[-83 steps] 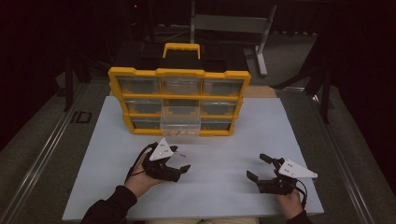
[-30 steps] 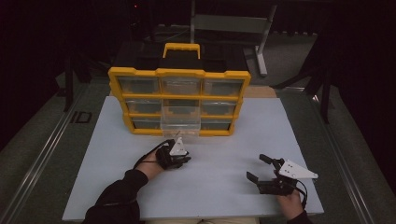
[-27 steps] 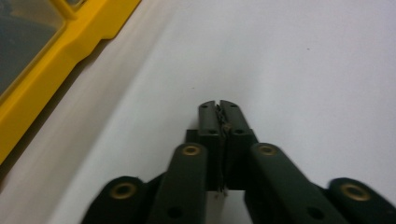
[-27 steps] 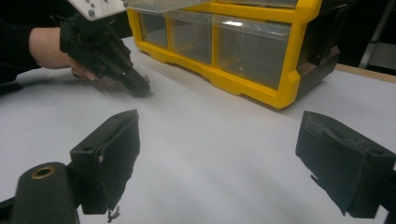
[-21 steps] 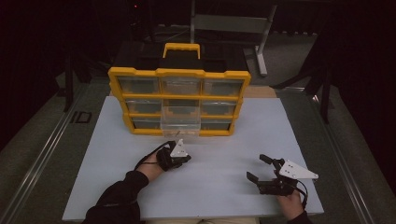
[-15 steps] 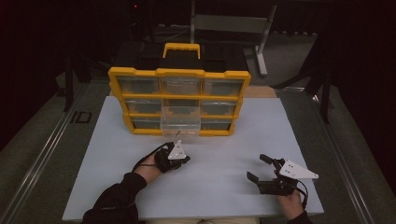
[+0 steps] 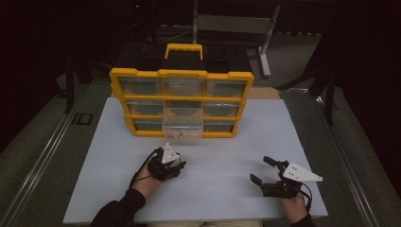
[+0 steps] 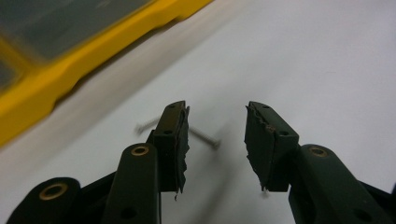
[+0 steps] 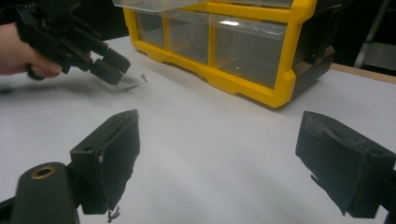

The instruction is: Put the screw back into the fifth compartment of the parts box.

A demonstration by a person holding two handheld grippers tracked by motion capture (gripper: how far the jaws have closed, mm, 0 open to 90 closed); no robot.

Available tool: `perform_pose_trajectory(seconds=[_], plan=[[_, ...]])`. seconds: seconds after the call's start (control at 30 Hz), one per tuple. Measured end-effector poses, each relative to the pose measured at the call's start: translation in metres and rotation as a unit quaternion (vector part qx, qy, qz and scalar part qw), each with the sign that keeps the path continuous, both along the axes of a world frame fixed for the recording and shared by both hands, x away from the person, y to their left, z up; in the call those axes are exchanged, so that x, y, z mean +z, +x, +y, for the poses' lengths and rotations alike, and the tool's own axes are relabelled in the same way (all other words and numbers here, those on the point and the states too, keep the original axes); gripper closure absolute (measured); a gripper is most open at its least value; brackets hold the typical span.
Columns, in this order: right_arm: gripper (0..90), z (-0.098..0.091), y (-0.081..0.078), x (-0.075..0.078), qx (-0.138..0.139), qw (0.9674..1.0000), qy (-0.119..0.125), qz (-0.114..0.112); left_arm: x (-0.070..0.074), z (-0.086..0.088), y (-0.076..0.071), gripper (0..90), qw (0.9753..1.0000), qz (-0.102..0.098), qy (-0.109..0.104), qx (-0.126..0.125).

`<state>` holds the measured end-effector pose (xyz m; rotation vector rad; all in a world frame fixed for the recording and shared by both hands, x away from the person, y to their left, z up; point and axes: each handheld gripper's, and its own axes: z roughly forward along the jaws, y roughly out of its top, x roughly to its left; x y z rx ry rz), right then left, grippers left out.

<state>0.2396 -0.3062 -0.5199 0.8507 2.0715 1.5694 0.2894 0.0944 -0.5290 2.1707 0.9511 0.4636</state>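
A small grey metal screw [image 8: 205, 138] lay flat on the white table [image 7: 222, 161], just in front of the yellow plastic drawer organiser [image 7: 182, 101] and near its pulled-out clear middle drawer [image 7: 183, 125]. Thin, short and dull, it looked easy to miss; a second small screw [image 9: 144, 78] lay just beyond it in the right gripper view. The left tongs [image 8: 217, 140] hovered over the first screw, their jaws having just been opening, now partly apart and holding nothing, with the screw lying loose beyond the left jaw. The step seemed to be picking the screw up; next would call for centring the jaws over it and closing. The right tongs [image 9: 215, 158] rested wide open and empty at the near right.
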Motion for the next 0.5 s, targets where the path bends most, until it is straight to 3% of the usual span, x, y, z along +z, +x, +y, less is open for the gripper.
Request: perform_pose_trajectory(seconds=[0.07, 0.13, 0.17, 0.27, 0.3, 0.37, 0.4, 0.5], plan=[[13.7, 0.000, 0.000, 0.000, 0.000, 1.0000, 0.001, 0.000, -0.003, -0.002, -0.004, 59.0, 0.9989, 0.013, -0.019, 0.040], [13.6, 0.000, 0.000, 0.000, 0.001, 1.0000, 0.001, -0.001, -0.005, -0.003, -0.005, 57.6, 0.9952, 0.031, -0.047, 0.080], [13.6, 0.000, 0.000, 0.000, 0.001, 1.0000, 0.001, -0.001, -0.005, -0.003, -0.005, 56.5, 0.9952, 0.031, -0.047, 0.080], [13.7, 0.000, -0.001, 0.001, 0.002, 1.0000, 0.001, -0.001, -0.008, -0.007, -0.005, 54.2, 0.9888, 0.024, -0.061, 0.134], [13.7, 0.000, -0.001, 0.001, 0.002, 1.0000, 0.001, -0.001, -0.008, -0.007, -0.005, 54.2, 0.9888, 0.024, -0.061, 0.134], [13.6, 0.000, -0.001, 0.001, 0.002, 1.0000, 0.001, -0.003, -0.011, -0.010, -0.006, 55.5, 0.9863, 0.014, -0.063, 0.152], [13.6, -0.001, -0.001, 0.001, 0.001, 1.0000, 0.003, -0.004, -0.014, -0.014, -0.004, 59.7, 0.9853, 0.015, -0.053, 0.161], [13.7, -0.001, -0.001, 0.001, 0.002, 1.0000, 0.004, -0.004, -0.013, -0.016, -0.003, 63.3, 0.9849, 0.012, -0.052, 0.164]])
